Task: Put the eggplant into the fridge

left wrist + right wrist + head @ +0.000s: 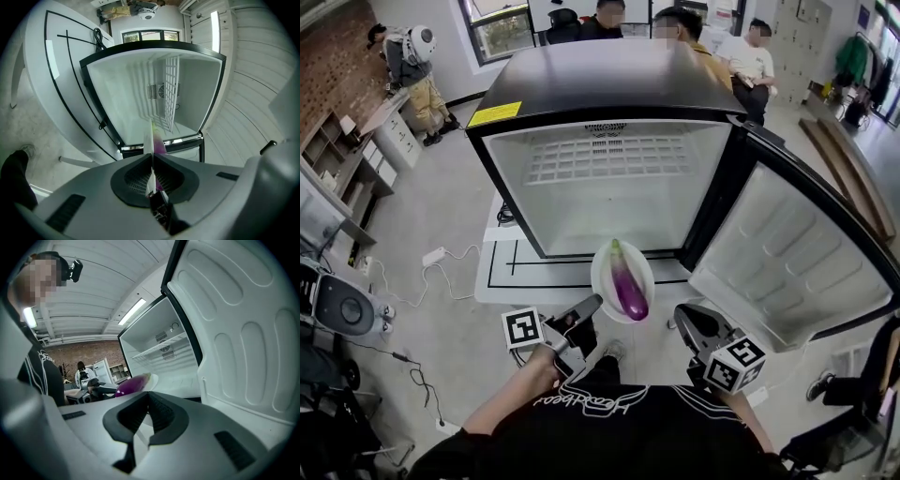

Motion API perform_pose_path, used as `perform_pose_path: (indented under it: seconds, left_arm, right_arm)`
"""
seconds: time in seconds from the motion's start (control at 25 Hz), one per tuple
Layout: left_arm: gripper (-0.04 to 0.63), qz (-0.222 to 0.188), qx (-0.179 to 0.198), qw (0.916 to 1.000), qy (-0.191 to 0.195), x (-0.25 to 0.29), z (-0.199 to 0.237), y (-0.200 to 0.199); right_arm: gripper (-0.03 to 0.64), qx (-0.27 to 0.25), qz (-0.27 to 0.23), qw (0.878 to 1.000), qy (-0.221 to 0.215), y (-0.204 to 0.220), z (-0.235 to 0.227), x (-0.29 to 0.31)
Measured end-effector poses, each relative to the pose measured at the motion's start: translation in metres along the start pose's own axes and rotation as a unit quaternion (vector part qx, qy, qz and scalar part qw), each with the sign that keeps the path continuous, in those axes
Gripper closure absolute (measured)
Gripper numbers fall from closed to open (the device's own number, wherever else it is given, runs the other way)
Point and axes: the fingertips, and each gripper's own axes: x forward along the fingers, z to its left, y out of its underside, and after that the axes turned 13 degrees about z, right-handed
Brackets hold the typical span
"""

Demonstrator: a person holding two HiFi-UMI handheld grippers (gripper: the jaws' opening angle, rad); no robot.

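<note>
A purple eggplant point(628, 284) lies on a white plate point(602, 267) held in front of the open fridge point(609, 202). My left gripper point(592, 304) is shut on the plate's near-left rim. In the left gripper view the plate point(149, 140) stands edge-on between the pads, with the eggplant point(161, 146) just beyond it. My right gripper point(682, 315) hangs to the right of the plate, apart from it, its jaws shut on nothing. In the right gripper view point(148, 397) the eggplant point(132, 384) and plate point(152, 378) show to the left of the jaws.
The fridge door point(787, 267) swings wide open to the right. A wire shelf point(600, 159) sits high inside the white cavity. Cables point(441, 272) and a round device point(342, 307) lie on the floor at left. Several people point(750, 56) sit behind the fridge.
</note>
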Motion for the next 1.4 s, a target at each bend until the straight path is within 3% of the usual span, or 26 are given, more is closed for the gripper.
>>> perform_pose_path:
  seconds: [0.32,0.56,0.72,1.08,1.4]
  left_arm:
    - [0.575,0.018,0.02,0.9995,-0.016,0.029,0.006,-0.038]
    - [0.575,0.022,0.013,0.9988,-0.041,0.045,0.021,-0.061]
    - [0.575,0.025,0.027,0.9984,-0.042,0.06,0.021,-0.077]
    - [0.575,0.0,0.032,0.9988,-0.038,0.08,0.027,-0.114]
    - [0.575,-0.033,0.035,0.994,-0.099,0.083,0.067,-0.148]
  right_arm:
    - [0.611,0.011,0.0,1.0,0.018,-0.004,-0.029,0.016]
    - [0.611,0.0,0.023,1.0,0.016,0.001,-0.034,0.029]
    - [0.611,-0.002,0.027,1.0,0.01,0.001,-0.038,0.035]
    - [0.611,-0.006,0.036,0.999,-0.002,-0.008,-0.04,0.05]
    - [0.611,-0.03,0.044,0.999,-0.01,-0.021,-0.036,0.067]
